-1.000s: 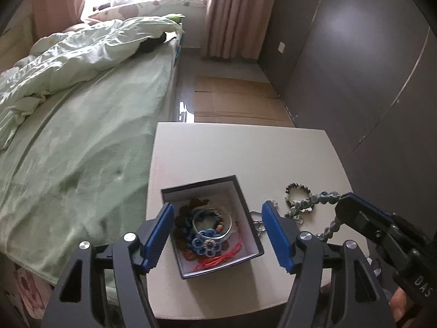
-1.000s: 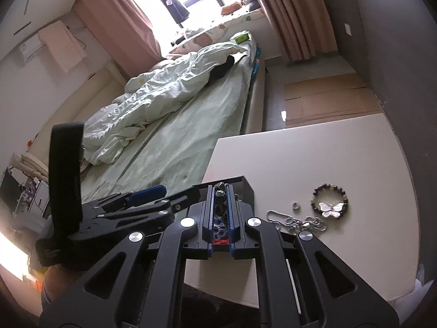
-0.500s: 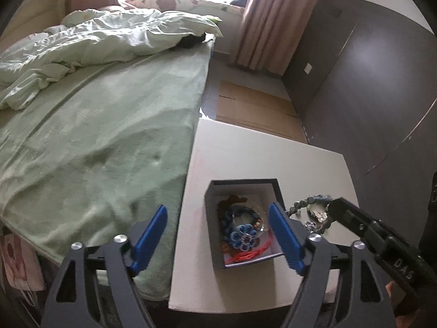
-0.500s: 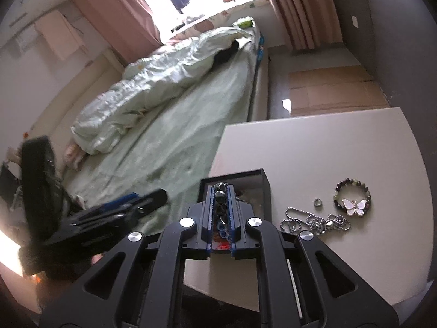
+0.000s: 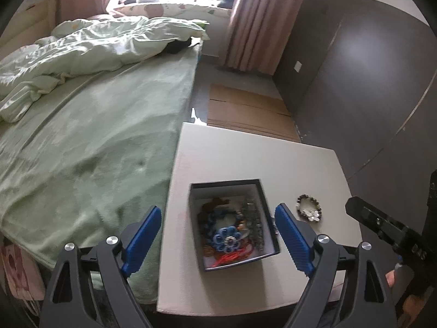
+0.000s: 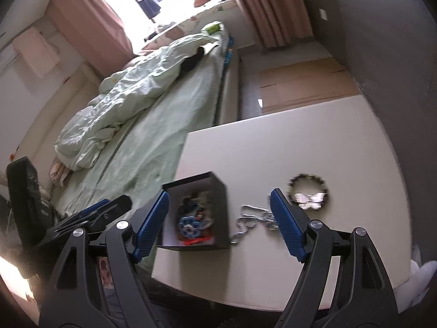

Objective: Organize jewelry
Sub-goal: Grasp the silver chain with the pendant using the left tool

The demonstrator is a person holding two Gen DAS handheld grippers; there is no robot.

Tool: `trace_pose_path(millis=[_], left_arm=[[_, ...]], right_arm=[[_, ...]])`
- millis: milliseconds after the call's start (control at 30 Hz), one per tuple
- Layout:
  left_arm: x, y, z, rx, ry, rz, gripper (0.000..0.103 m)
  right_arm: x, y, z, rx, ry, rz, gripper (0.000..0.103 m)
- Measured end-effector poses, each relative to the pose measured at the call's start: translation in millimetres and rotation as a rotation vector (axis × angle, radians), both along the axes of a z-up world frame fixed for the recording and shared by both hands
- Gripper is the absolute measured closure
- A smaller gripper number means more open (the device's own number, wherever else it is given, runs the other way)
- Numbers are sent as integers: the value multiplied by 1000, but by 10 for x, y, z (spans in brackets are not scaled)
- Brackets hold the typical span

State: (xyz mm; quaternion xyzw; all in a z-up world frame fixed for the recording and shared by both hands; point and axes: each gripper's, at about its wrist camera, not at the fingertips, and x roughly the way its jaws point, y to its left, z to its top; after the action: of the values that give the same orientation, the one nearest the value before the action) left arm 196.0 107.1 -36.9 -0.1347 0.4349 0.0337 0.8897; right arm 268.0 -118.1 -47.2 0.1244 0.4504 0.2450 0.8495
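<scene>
A bed with a pale green flat sheet [image 5: 90, 142] stands just beside the white rectangular desk [image 5: 245, 161]. A crumpled pale green duvet [image 5: 95, 46] lies heaped at its far end. Flattened brown cardboard [image 5: 245, 112] covers the floor beyond the desk, near pink pleated curtains [image 5: 254, 19] and a dark grey wall [image 5: 368, 63].

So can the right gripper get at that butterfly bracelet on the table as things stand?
Probably yes. The right gripper is open, and the butterfly bracelet lies alone on the bare table, just beyond its right fingertip. Only the silver chain lies nearby.
</scene>
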Motion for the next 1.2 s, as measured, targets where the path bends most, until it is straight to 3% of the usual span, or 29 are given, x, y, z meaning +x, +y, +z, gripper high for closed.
trace_pose_path(millis=[267,433,633,867,1200], left_arm=[[139,-391,-17,7,-7,-74,22],[235,-671,-103,14,12,-140,35],[370,-1021,-274,46,49,-230,52],[539,-1352,-566,75,119,-321,67],[795,-1659,-980,113,196,-393,68]], right_arm=[[139,-402,-167,-29,59,-87,27],[227,-575,-337,-40,119,-112,51],[308,-733,-475,-66,140,-123,59],[384,-970,-558,-66,152,-148,59],[475,-1148,-694,-69,187,-161,59]])
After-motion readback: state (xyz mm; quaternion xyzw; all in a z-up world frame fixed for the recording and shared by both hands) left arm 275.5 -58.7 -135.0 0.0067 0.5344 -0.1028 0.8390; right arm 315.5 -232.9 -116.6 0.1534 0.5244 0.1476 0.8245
